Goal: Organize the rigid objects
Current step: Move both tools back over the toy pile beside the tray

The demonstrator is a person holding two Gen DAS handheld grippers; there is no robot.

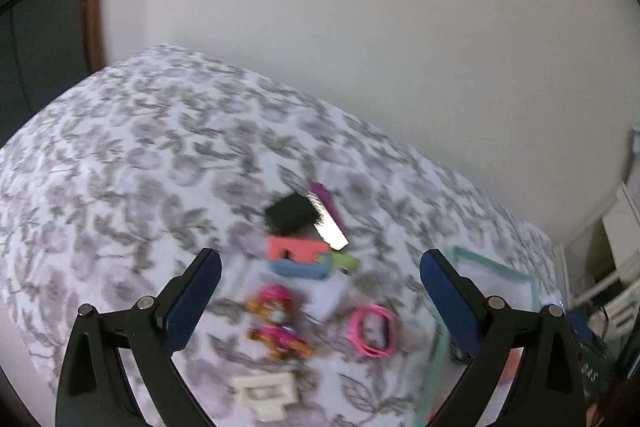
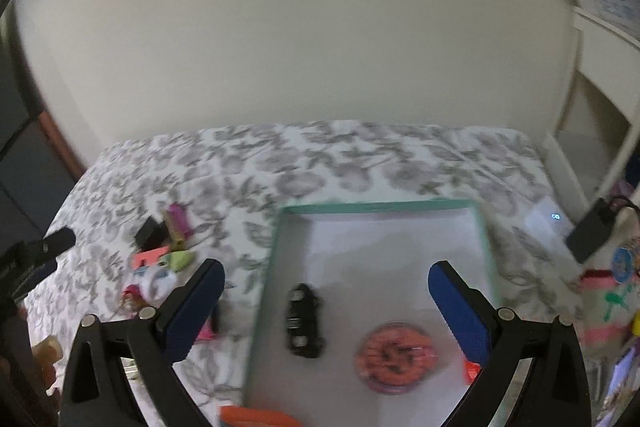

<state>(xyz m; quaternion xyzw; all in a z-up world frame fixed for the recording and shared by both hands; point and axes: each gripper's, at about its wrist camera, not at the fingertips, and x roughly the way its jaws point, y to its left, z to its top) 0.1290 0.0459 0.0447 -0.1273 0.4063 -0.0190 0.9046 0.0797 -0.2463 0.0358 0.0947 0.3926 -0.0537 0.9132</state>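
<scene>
Small toys lie on a grey floral bedspread [image 1: 120, 155]. In the left wrist view my left gripper [image 1: 320, 279] is open and empty above a pink and orange toy figure [image 1: 276, 323], a pink ring [image 1: 374, 331], a cream clip [image 1: 266, 393], a coral and blue block toy [image 1: 298, 257] and a black brush [image 1: 292, 213]. In the right wrist view my right gripper [image 2: 326, 291] is open and empty over a teal-rimmed white box [image 2: 384, 207] holding a black toy car [image 2: 304, 321] and an orange disc [image 2: 396, 351].
A plain wall stands behind the bed. The teal box edge [image 1: 492, 267] shows at right in the left wrist view. White shelving [image 2: 600, 131] and colourful clutter [image 2: 612, 291] stand right of the bed. A dark cabinet [image 1: 44, 39] is at left.
</scene>
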